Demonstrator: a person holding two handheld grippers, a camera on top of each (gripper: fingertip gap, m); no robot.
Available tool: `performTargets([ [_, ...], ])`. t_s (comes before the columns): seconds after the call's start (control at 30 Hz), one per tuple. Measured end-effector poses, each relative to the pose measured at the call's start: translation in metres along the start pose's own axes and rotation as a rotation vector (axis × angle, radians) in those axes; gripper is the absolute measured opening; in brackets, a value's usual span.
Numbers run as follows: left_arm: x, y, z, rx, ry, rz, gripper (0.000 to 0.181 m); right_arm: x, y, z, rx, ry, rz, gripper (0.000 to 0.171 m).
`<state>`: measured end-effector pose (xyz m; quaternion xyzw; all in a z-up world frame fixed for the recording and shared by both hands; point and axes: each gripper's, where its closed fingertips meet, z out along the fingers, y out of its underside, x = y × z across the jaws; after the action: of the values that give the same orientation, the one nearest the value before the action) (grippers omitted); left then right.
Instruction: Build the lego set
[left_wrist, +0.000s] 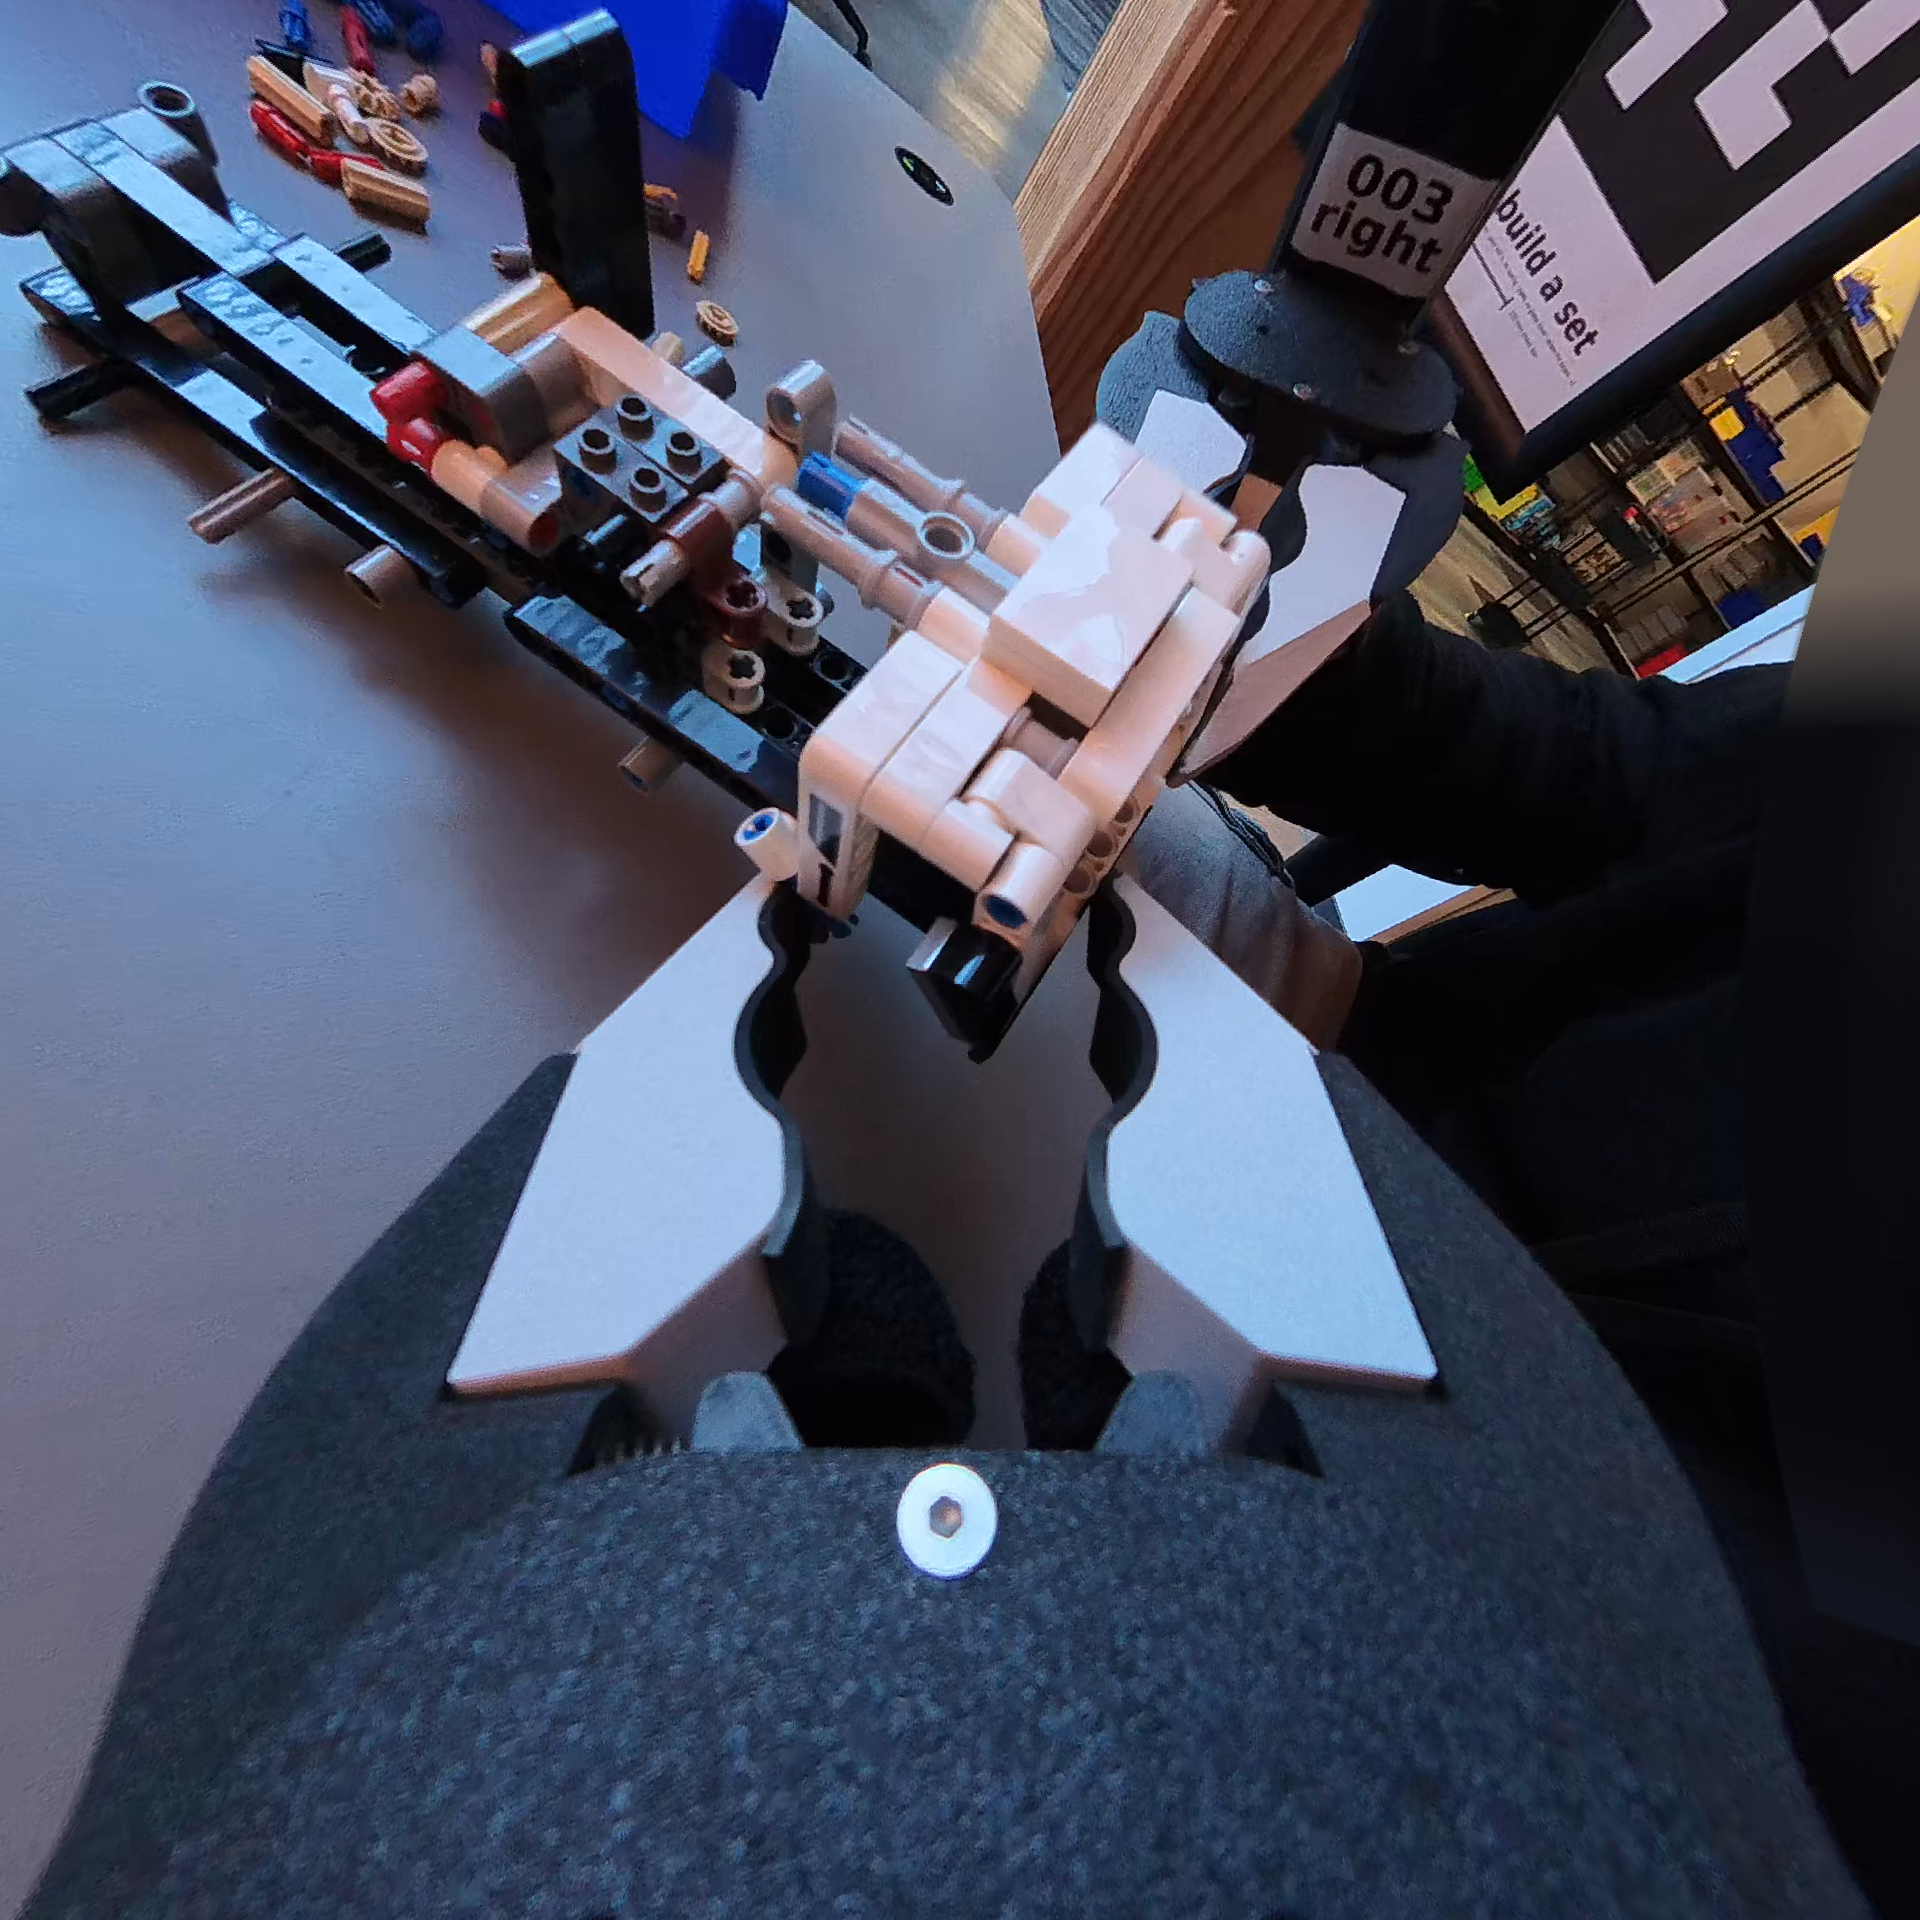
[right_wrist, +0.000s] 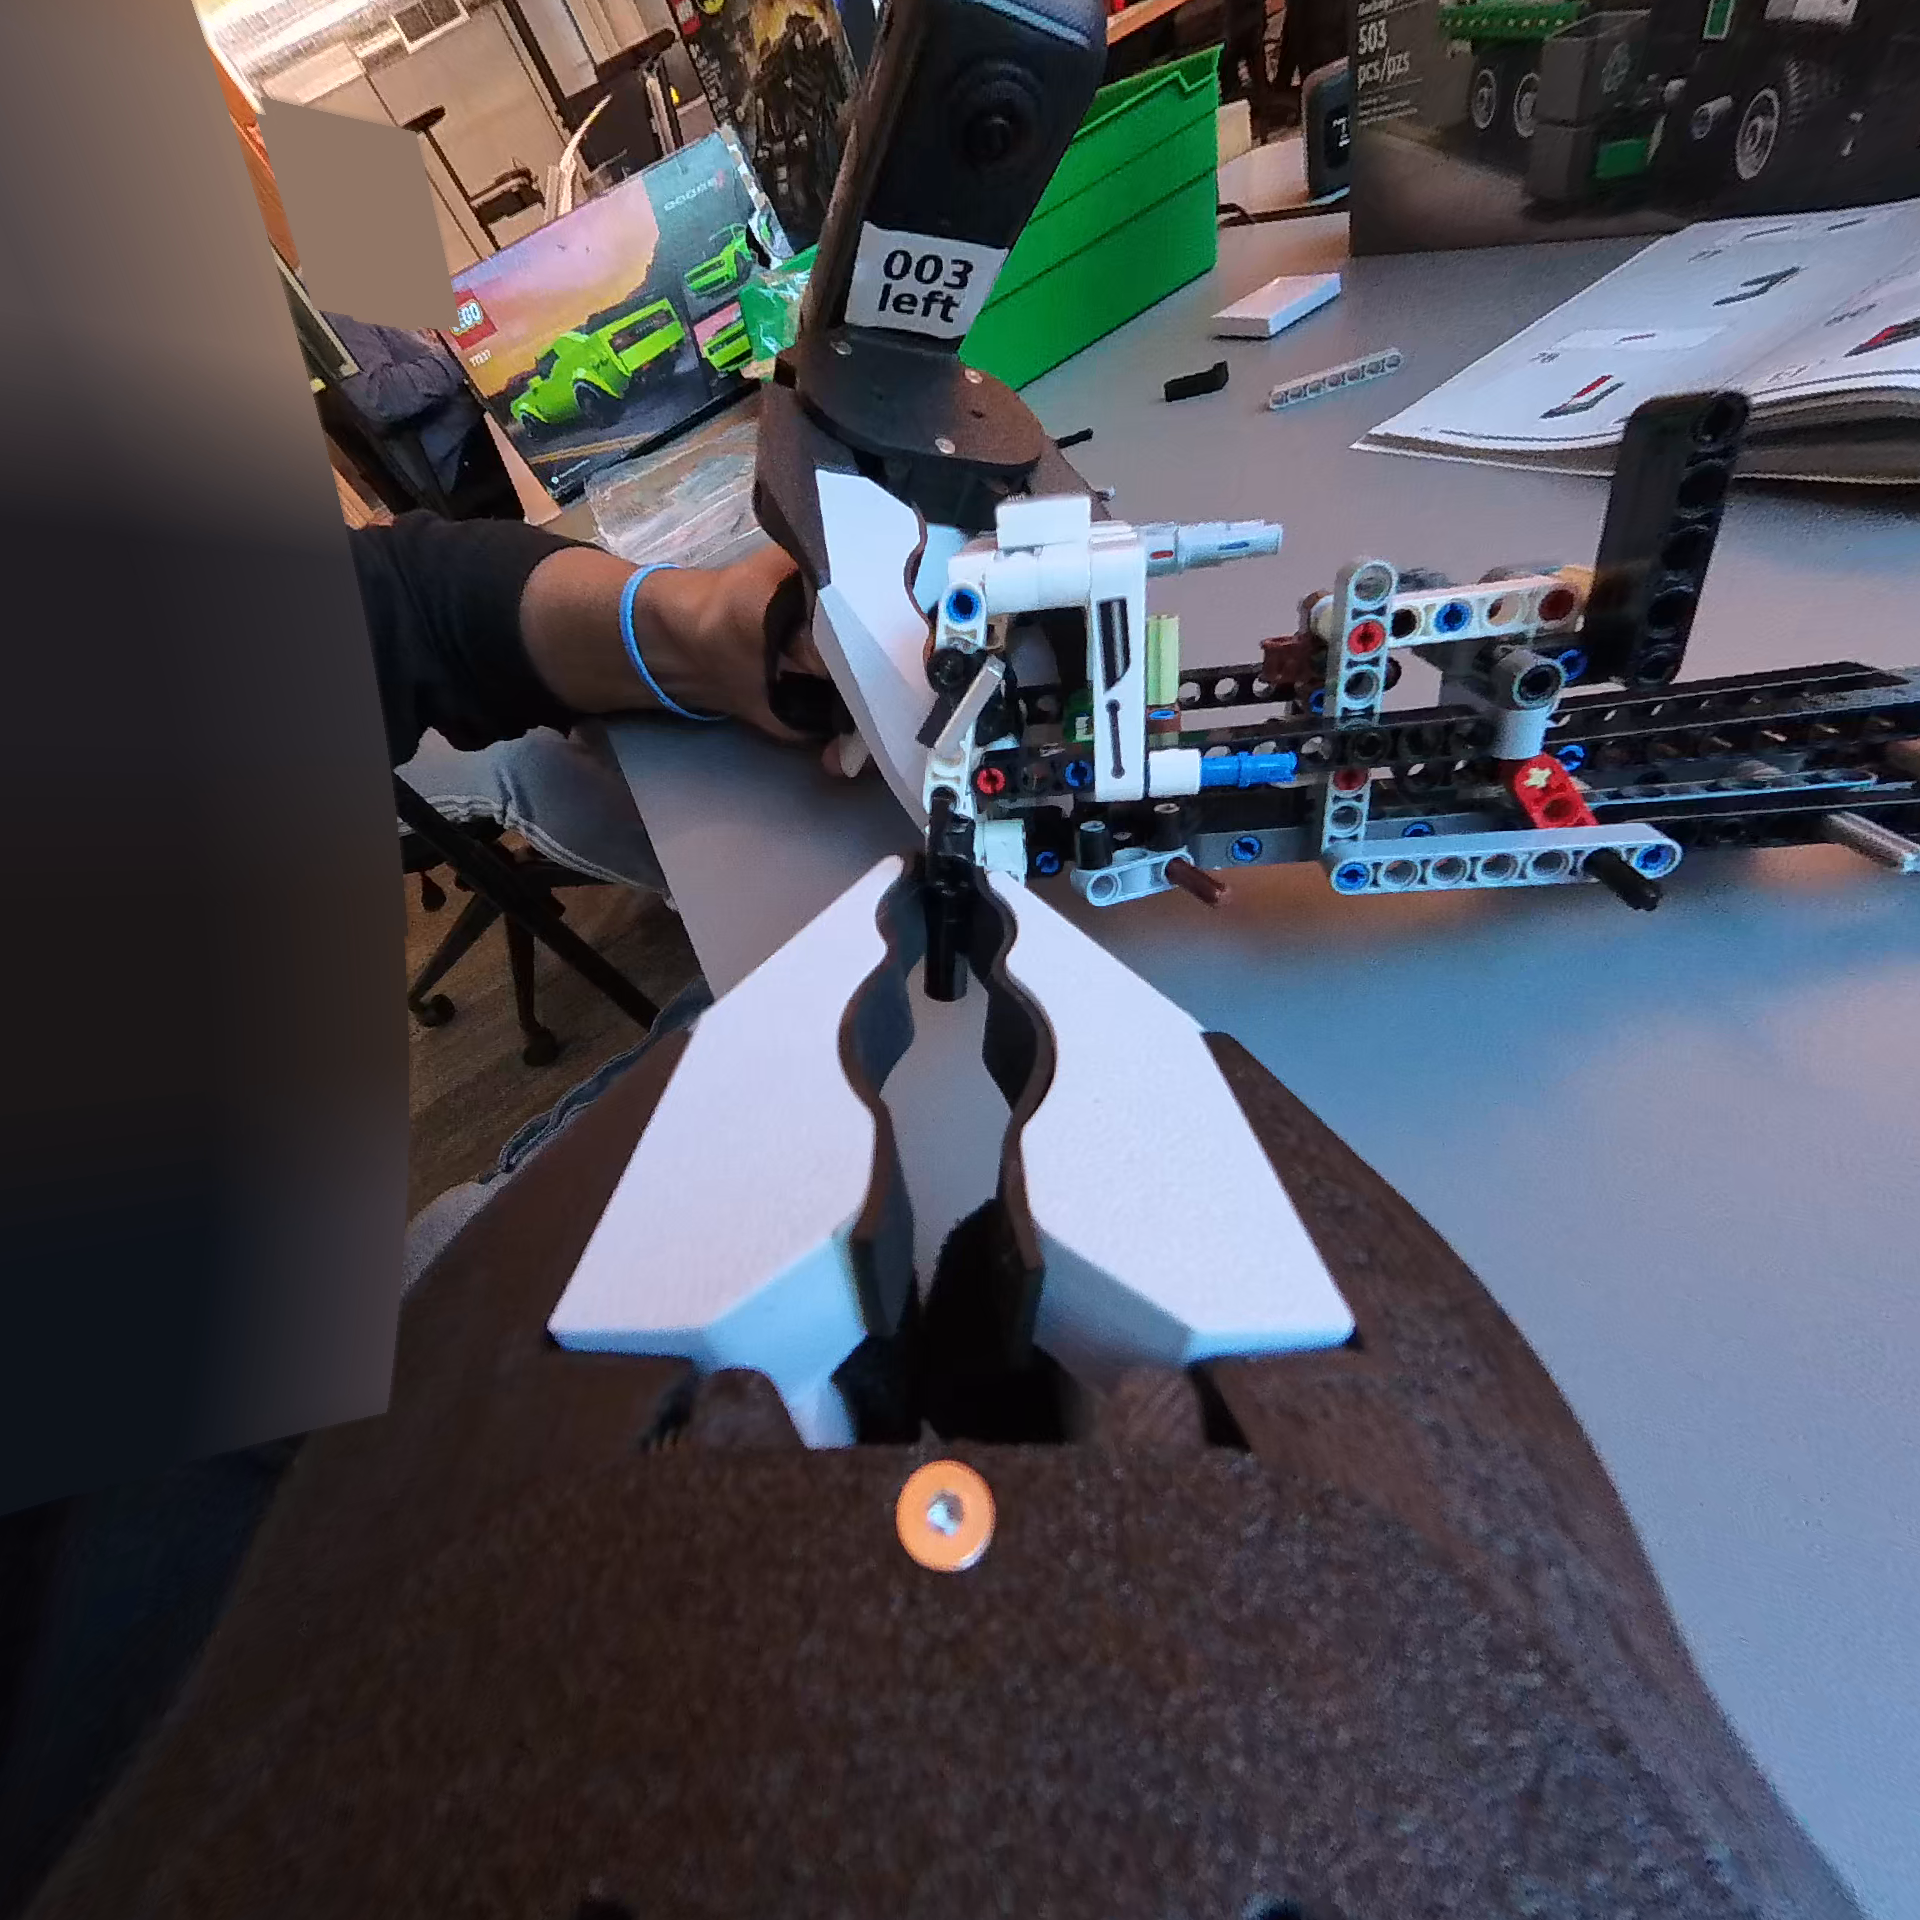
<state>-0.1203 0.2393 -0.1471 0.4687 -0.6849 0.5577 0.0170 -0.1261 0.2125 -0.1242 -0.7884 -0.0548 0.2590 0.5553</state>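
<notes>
Midway, by my reckoning: the long black chassis (right_wrist: 1507, 743) lies along the desk (right_wrist: 1558, 1143) with its white front block (right_wrist: 1081, 644) already mounted at the end nearest the desk's edge, where I sit. Much is left, judging by the loose pins and connectors (left_wrist: 343, 130) scattered toward the far corner and the instruction booklet (right_wrist: 1714, 343) lying open at the far edge.

My right gripper (right_wrist: 943, 914) has its fingers pinched on a short black pin (right_wrist: 943, 935), the pin's tip touching the lower front corner of the white block; it looks about to be pushed in, though I cannot tell whether it has entered a hole. My left gripper (left_wrist: 940, 920) has its fingers spread apart, straddling the chassis end just under the white block; whether the pads touch it I cannot tell.

Only the right wrist view shows the black pin, the booklet, a loose grey beam (right_wrist: 1335, 379), a green bin (right_wrist: 1101, 218) and boxed sets behind. Only the left wrist view shows the loose parts pile, the studded dark brick (left_wrist: 639, 457) on top of the build and the chassis's far end.
</notes>
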Motion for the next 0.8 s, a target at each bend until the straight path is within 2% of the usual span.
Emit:
performTargets([
  [0.57, -0.007, 0.0008, 0.0014, -0.019, -0.059, 0.026, 0.055, 0.0052, 0.0054, 0.001, -0.046, 0.054, -0.052, 0.006],
  [0.8, -0.007, 0.0003, 0.0016, -0.024, -0.043, 0.013, 0.055, 0.0056, 0.0005, -0.001, -0.007, 0.066, -0.091, 0.008],
])
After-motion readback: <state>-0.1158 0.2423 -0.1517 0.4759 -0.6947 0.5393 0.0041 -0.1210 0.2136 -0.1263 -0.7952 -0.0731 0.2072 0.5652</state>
